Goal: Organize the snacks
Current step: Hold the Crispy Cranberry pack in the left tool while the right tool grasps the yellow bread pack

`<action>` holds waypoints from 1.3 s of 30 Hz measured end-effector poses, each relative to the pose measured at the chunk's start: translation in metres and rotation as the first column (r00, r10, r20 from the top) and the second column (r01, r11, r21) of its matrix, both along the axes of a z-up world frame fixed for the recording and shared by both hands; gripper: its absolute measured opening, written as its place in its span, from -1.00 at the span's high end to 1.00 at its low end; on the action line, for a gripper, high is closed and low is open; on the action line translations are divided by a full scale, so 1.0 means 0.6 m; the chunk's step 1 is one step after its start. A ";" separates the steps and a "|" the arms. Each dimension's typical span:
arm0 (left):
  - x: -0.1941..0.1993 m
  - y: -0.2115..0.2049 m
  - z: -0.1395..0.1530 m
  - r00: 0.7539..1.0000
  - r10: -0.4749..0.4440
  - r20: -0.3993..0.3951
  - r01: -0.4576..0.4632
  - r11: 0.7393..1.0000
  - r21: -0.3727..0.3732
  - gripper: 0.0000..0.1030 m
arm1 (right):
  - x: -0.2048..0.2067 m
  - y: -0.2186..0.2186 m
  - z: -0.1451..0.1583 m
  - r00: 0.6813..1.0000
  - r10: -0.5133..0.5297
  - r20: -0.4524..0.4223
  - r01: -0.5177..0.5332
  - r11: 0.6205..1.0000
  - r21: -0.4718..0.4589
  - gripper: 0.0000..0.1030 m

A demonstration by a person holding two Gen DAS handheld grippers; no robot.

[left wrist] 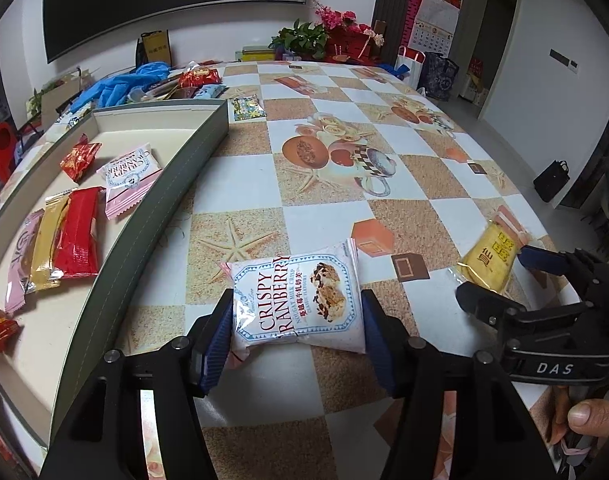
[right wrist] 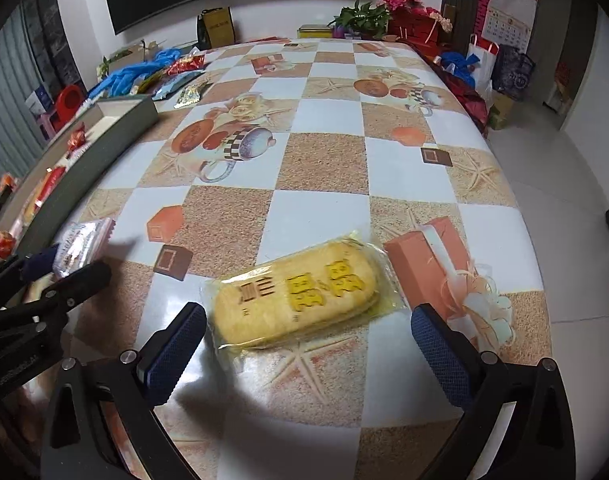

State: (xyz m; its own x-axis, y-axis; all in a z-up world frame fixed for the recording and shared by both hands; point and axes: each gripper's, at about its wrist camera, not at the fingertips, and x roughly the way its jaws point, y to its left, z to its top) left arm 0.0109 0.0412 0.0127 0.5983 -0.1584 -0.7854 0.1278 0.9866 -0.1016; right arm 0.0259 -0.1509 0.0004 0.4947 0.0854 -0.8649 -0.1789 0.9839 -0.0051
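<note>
The left gripper (left wrist: 296, 320) clamped a Crispy Cranberry nougat packet (left wrist: 298, 300) lying on the counter (left wrist: 328, 136) beside the grey tray (left wrist: 152, 208). The right gripper (right wrist: 308, 320) stood wide apart around a yellow cracker packet (right wrist: 300, 292), not touching it.

checkered table (right wrist: 324, 160) with snack packets (right wrist: 296, 300), grey tray (left wrist: 176, 184)
</note>
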 end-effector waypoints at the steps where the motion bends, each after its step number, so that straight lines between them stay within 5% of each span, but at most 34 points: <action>1: 0.001 -0.001 0.000 1.000 0.000 0.000 0.000 1.000 0.001 -0.23 | -0.001 0.000 0.000 1.000 0.001 0.001 -0.001 1.000 0.005 -1.00; 39: 0.003 -0.002 -0.001 1.000 0.001 0.001 -0.001 1.000 0.000 -0.27 | 0.034 -0.002 -0.003 0.966 0.257 -0.034 -0.258 0.966 0.000 -0.96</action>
State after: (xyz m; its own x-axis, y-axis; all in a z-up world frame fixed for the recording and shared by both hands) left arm 0.0125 0.0398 0.0124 0.5995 -0.1576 -0.7847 0.1271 0.9867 -0.1011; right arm 0.0463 -0.1518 -0.0015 0.4269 0.2021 -0.8814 -0.4263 0.9046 0.0010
